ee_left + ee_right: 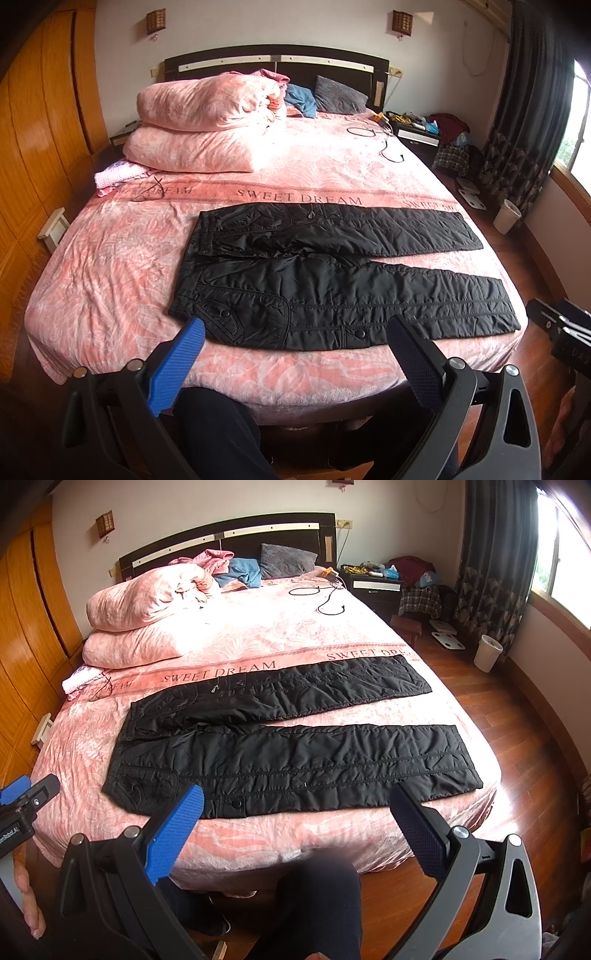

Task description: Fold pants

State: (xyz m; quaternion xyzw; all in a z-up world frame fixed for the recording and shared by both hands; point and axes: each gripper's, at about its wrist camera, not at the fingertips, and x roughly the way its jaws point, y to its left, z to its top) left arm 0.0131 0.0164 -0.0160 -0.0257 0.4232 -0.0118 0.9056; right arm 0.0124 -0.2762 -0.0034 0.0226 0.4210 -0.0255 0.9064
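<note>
Black quilted pants (332, 273) lie spread flat across the foot of the bed, waistband to the left, both legs running right and slightly apart. They also show in the right wrist view (288, 746). My left gripper (295, 328) is open and empty, held above the bed's near edge in front of the near leg. My right gripper (297, 797) is open and empty, also at the near edge of the near leg. The left gripper's tip (26, 794) shows at the left edge of the right wrist view.
The bed (110, 258) has a pink sheet. Folded pink quilts (207, 125) and pillows lie at the head, a black cable (384, 144) to the right. A cluttered nightstand (376, 583), white bin (487, 653) and wooden floor are right; wardrobe (37, 129) left.
</note>
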